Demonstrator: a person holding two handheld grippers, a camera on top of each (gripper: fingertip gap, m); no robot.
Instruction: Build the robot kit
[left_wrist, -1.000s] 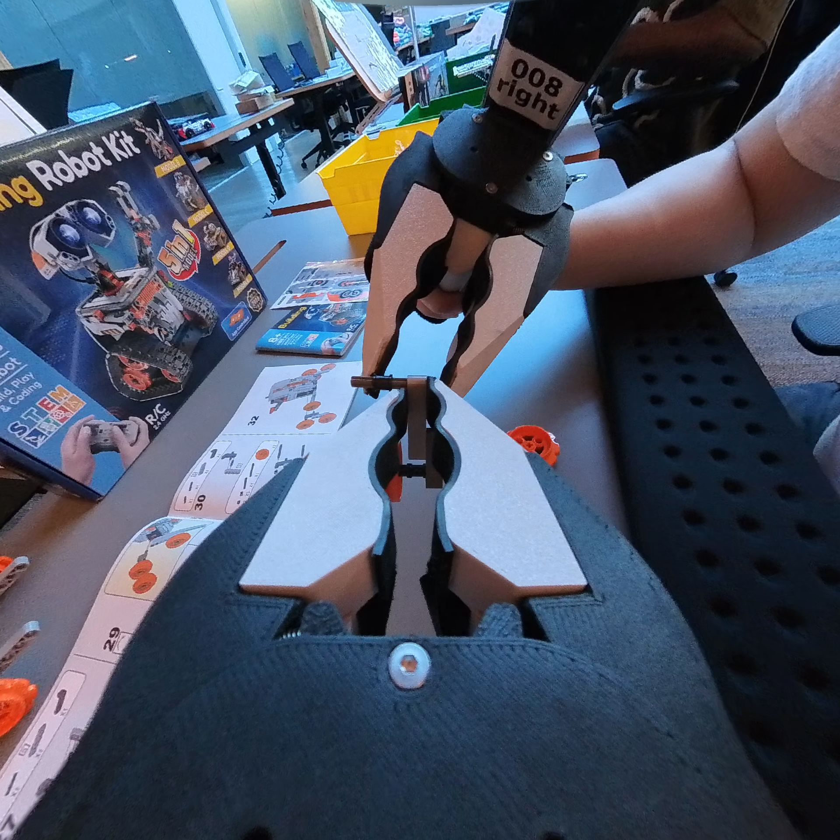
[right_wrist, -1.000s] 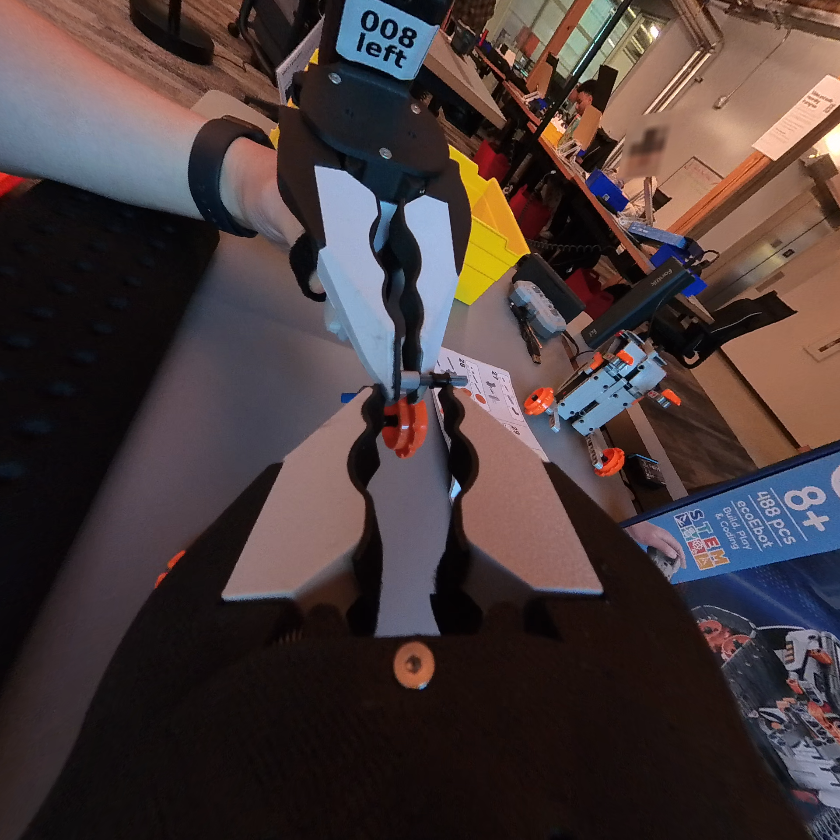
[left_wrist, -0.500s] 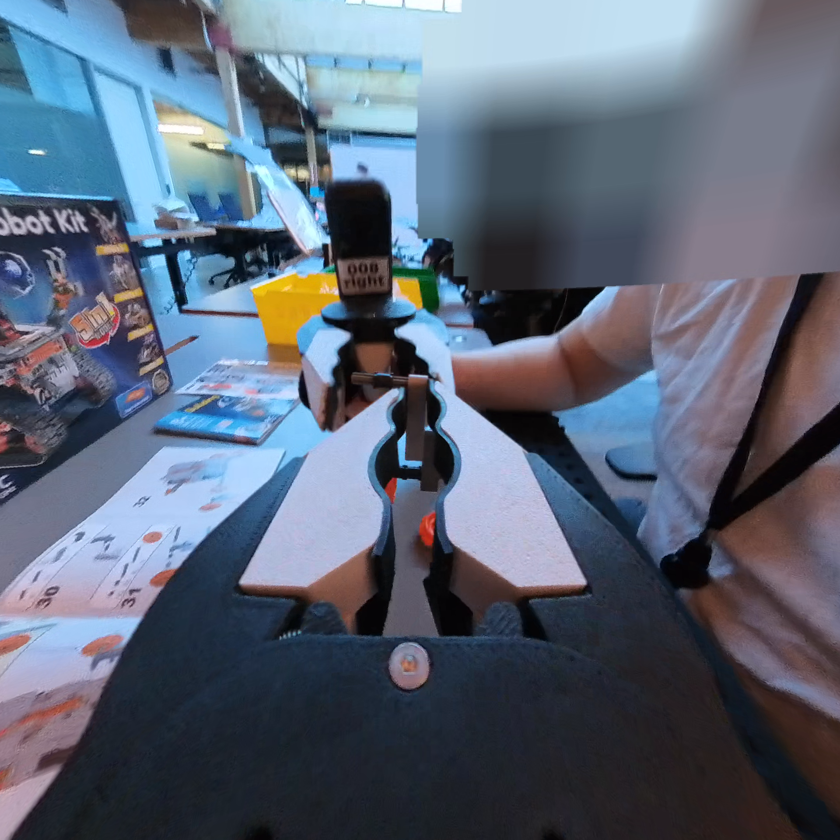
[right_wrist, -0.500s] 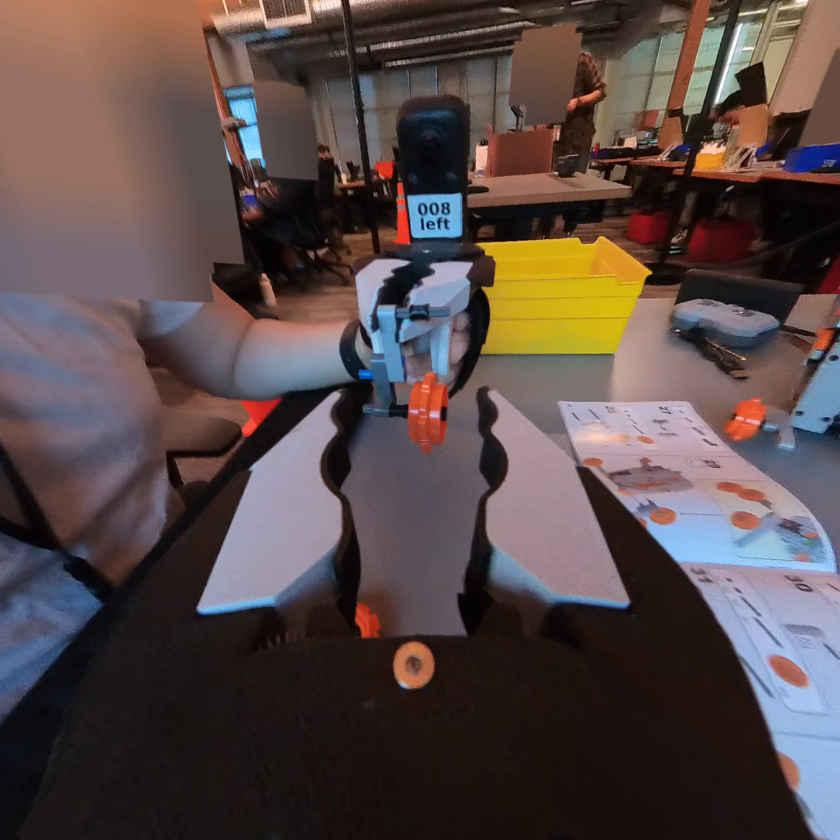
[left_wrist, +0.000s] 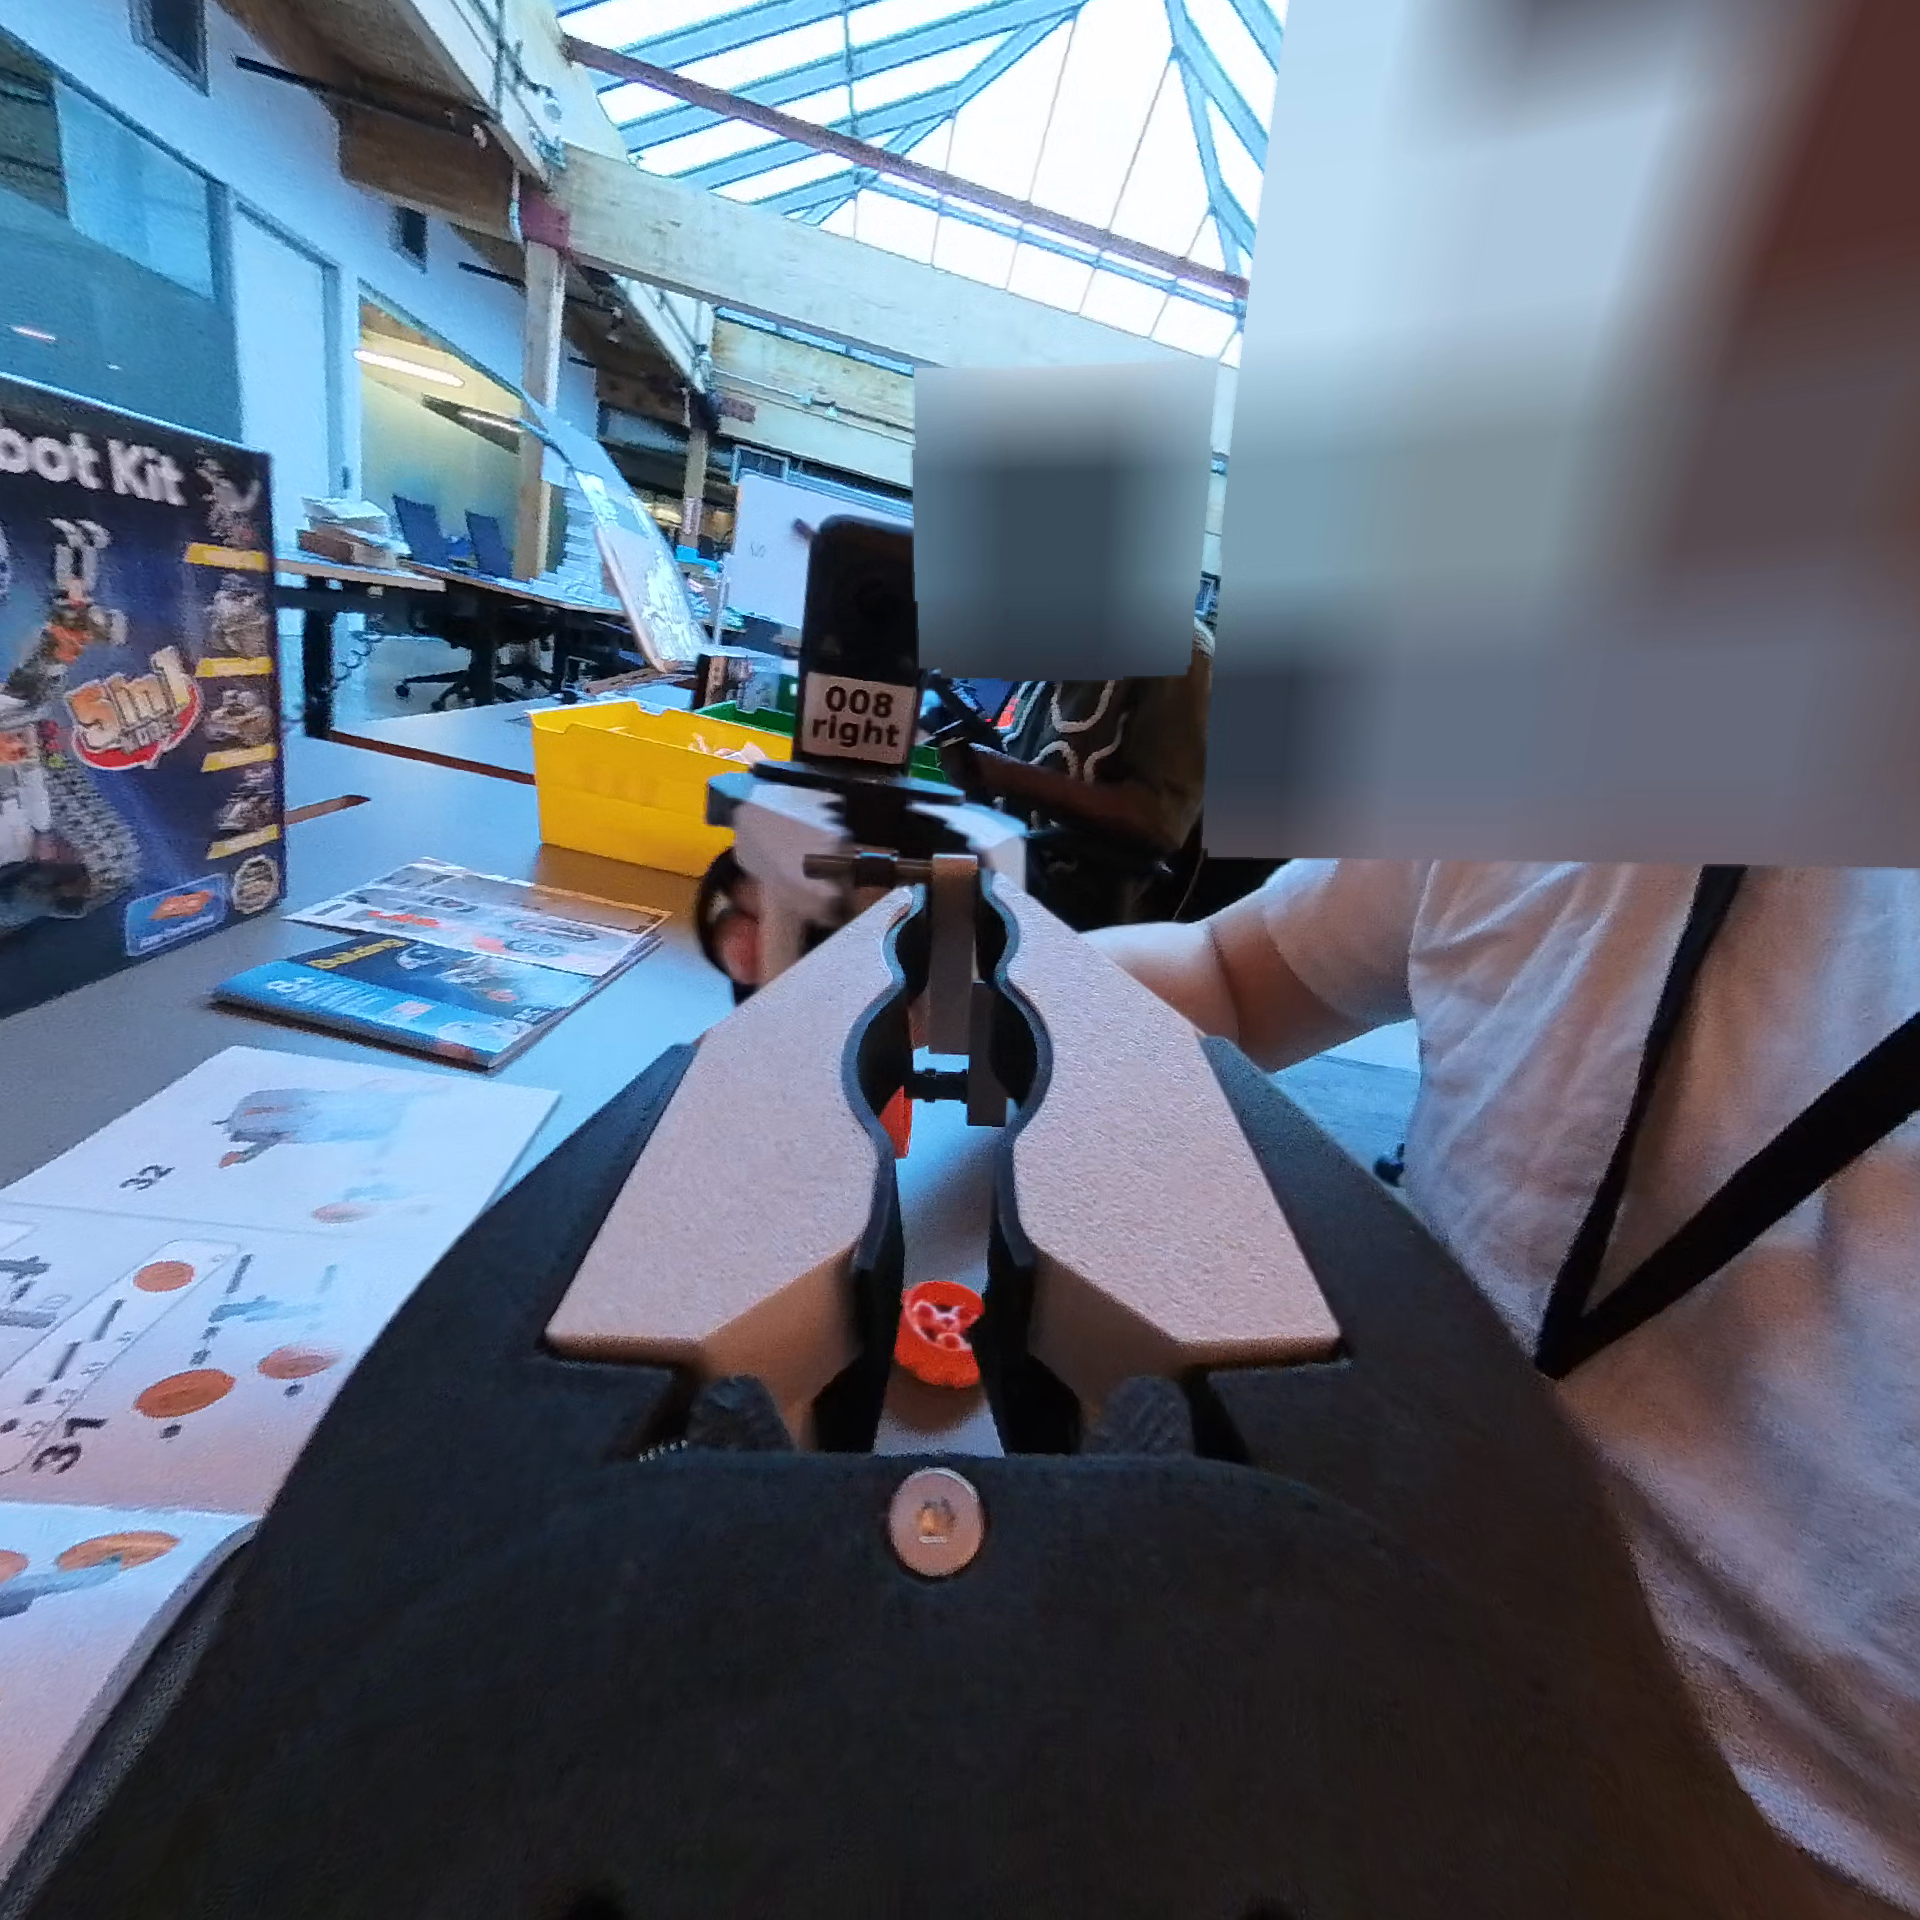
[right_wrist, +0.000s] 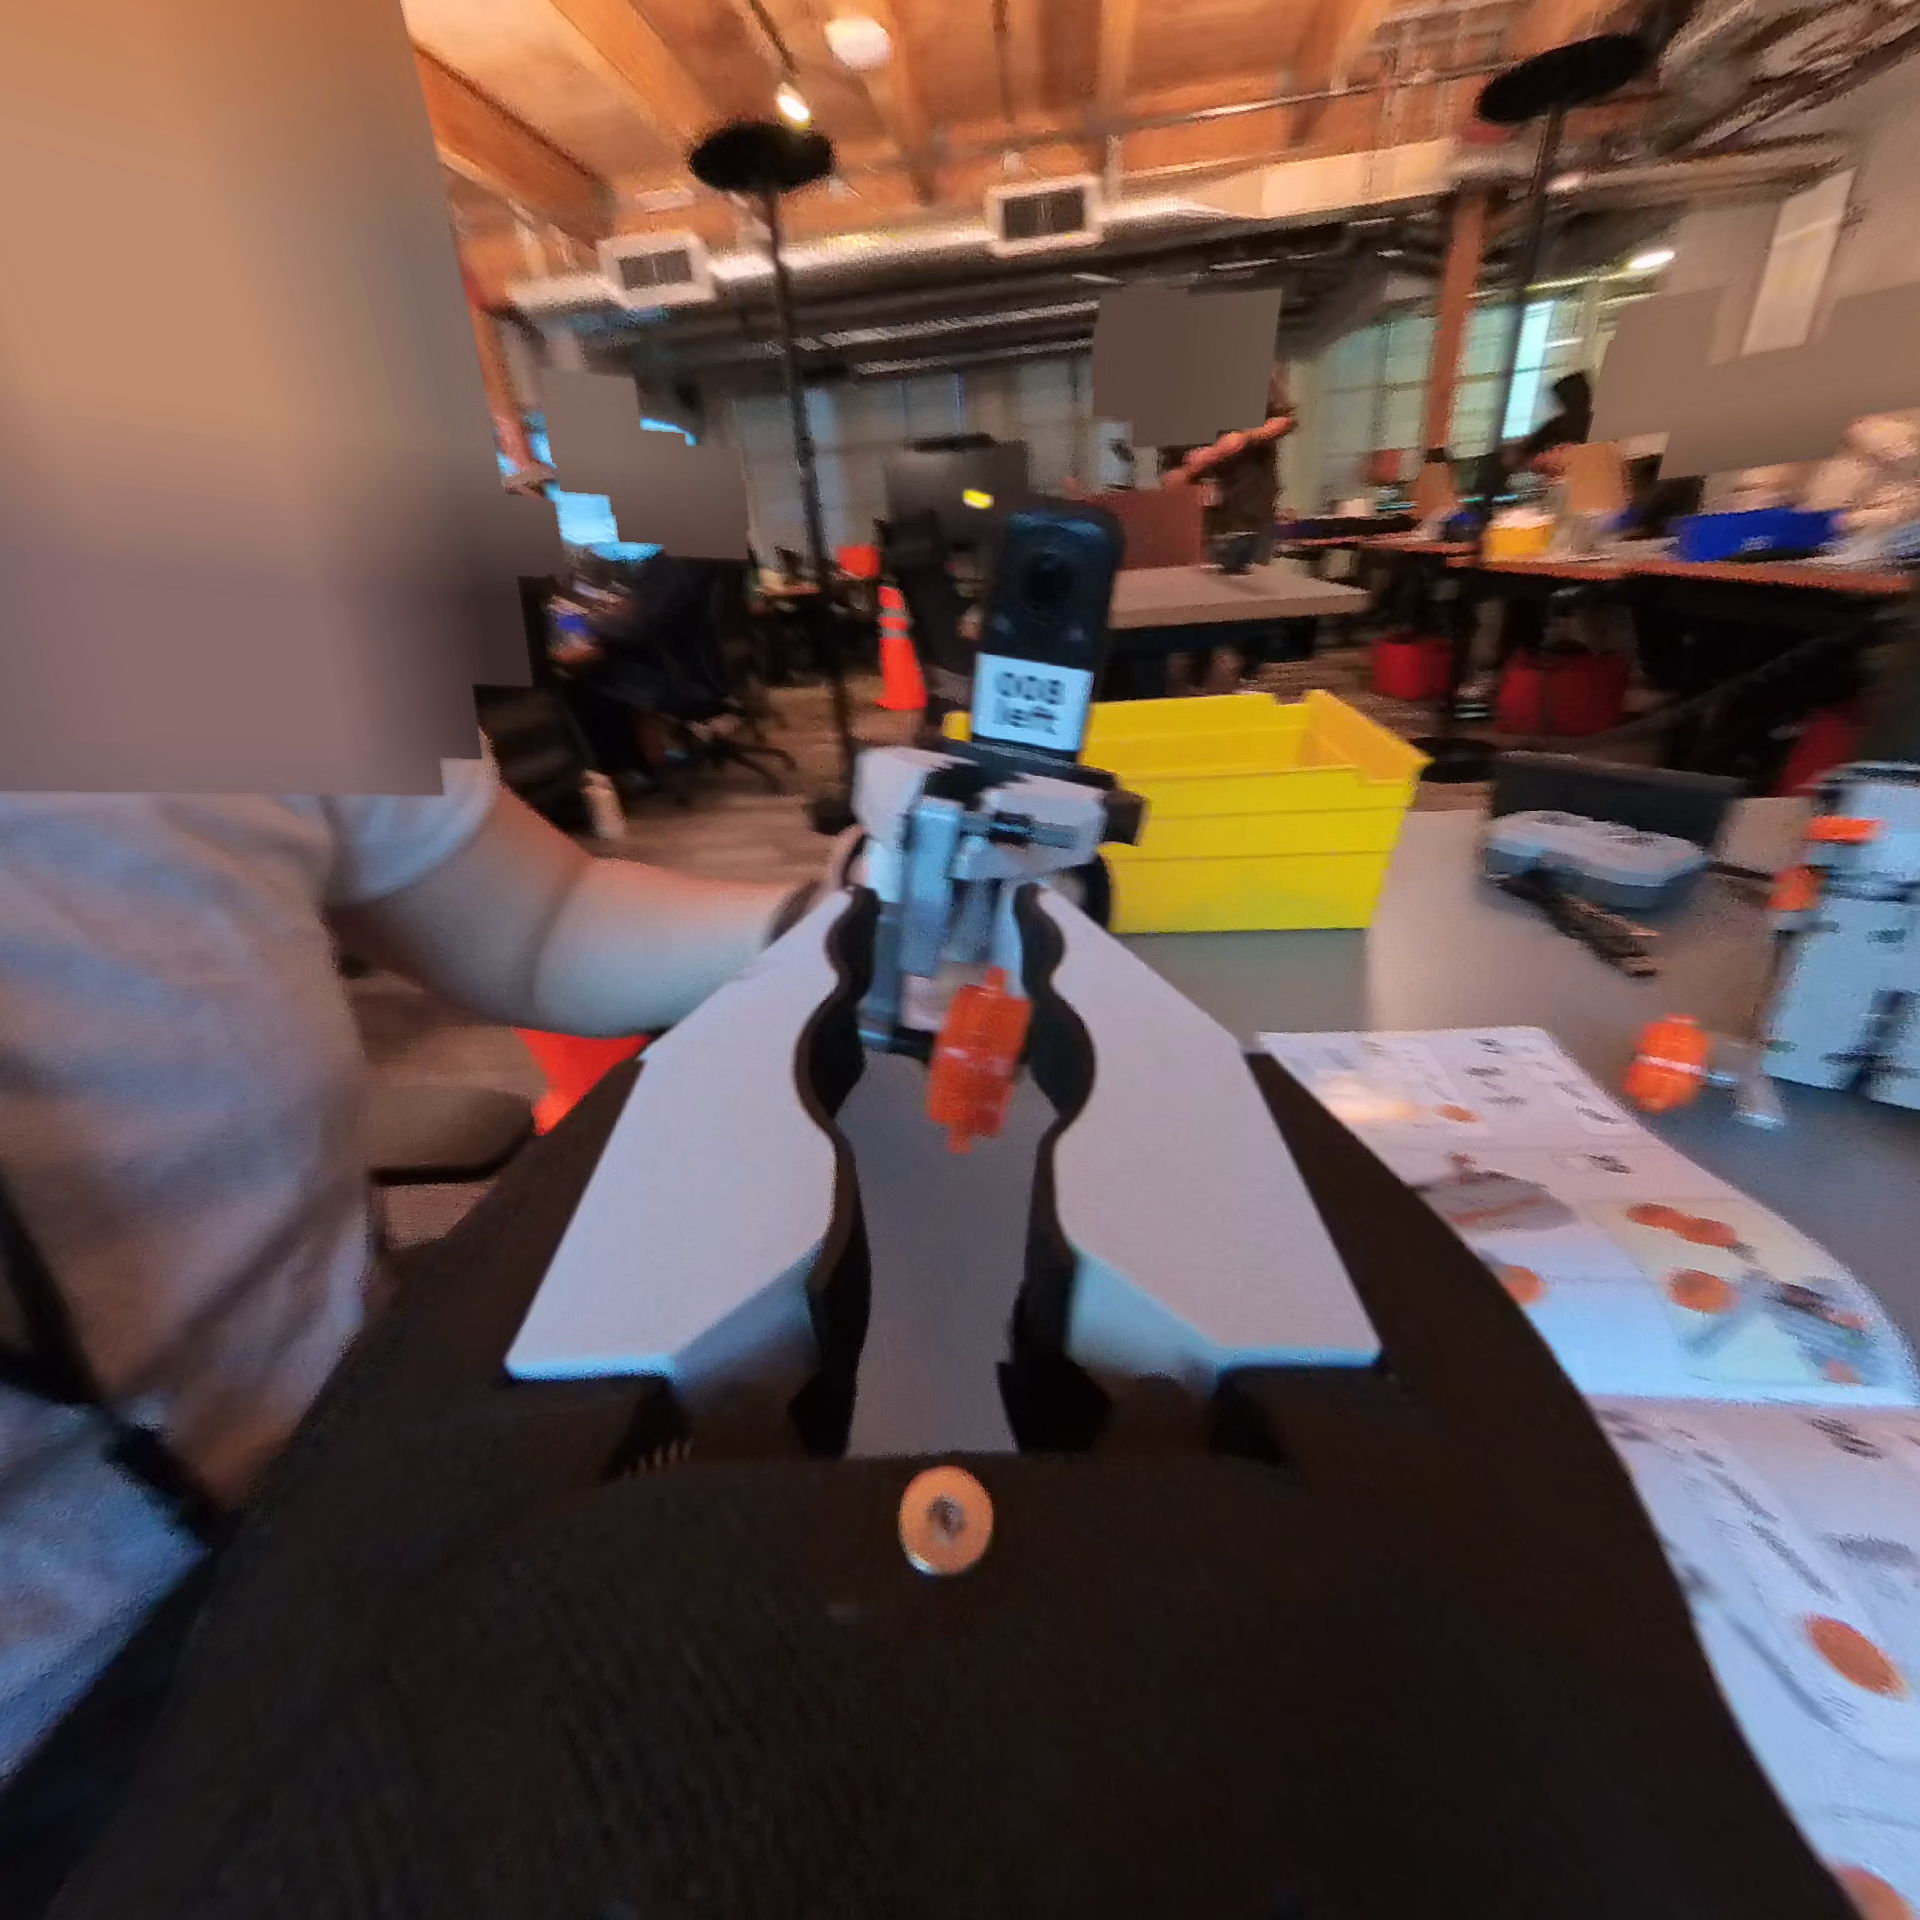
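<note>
My left gripper (left_wrist: 951, 902) is shut on a small grey beam (left_wrist: 954, 966) that stands upright between its tips. A dark axle (left_wrist: 847, 860) sticks out sideways at the beam's top, and an orange wheel (left_wrist: 896, 1122) sits on a lower axle. My right gripper (right_wrist: 933, 920) is open and holds nothing. It points at the left gripper (right_wrist: 971, 821), and the orange wheel (right_wrist: 971, 1070) hangs in front of its fingertips. In the left wrist view the right gripper (left_wrist: 868, 847) shows a short way beyond the beam. Both are held above the grey table (left_wrist: 125, 1039).
A loose orange part (left_wrist: 940, 1335) lies on the table under the left gripper. Instruction sheets (left_wrist: 260, 1195), booklets (left_wrist: 447, 966), a kit box (left_wrist: 135, 707) and a yellow bin (right_wrist: 1247, 821) surround it. A part-built white model (right_wrist: 1849, 935) and an orange wheel (right_wrist: 1662, 1060) stand at the right. A person's torso (left_wrist: 1662, 1143) is close. The grippers are tip to tip, or close to it.
Both grippers have tilted up from looking down at the table to nearly level and have drawn apart. The right gripper's jaws widened, then narrowed somewhat. The left gripper keeps its hold.
</note>
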